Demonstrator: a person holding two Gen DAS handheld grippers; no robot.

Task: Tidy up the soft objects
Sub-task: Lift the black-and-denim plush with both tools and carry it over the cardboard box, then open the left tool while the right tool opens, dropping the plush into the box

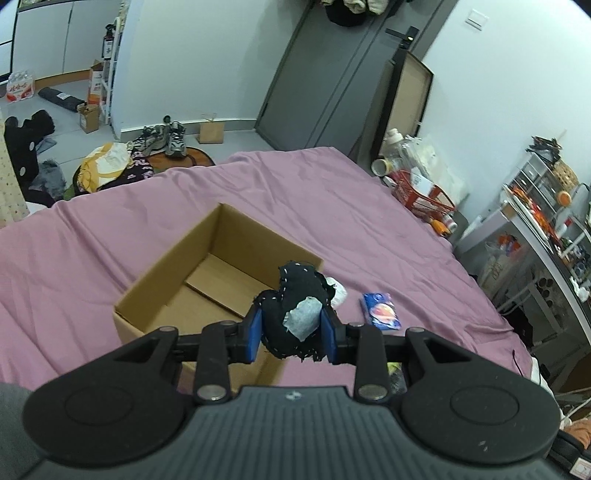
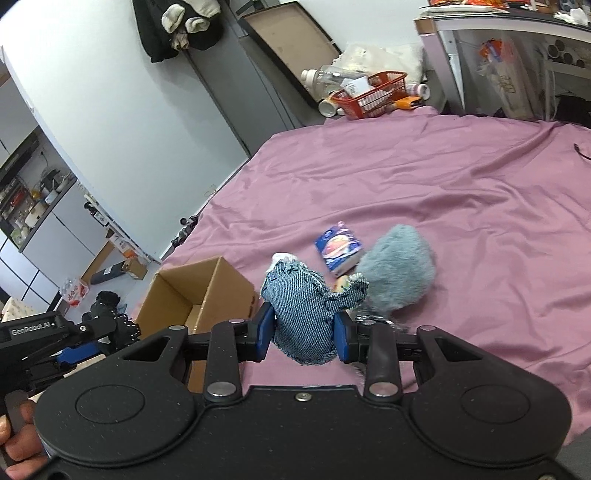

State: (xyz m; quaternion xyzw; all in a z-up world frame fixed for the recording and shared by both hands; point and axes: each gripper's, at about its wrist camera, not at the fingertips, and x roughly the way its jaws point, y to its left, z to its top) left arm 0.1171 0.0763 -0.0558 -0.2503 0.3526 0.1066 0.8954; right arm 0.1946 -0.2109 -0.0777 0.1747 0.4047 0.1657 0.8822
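Your left gripper (image 1: 291, 332) is clamped on a black stuffed fabric piece (image 1: 295, 306) with a pale tag, held above the near right corner of the open cardboard box (image 1: 207, 273) that sits on the purple bedsheet (image 1: 332, 199). Your right gripper (image 2: 304, 332) is clamped on a blue denim stuffed piece (image 2: 306, 310), raised over the sheet just right of the box. On the sheet beyond the denim piece lie a fluffy grey-blue toy (image 2: 397, 269) and, touching it, a small blue packet (image 2: 338, 249).

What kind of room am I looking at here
Most likely a lived-in bedroom. A bed with a pink sheet fills the middle, sneakers and clothes lie on the floor, and a jacket hangs on the door.
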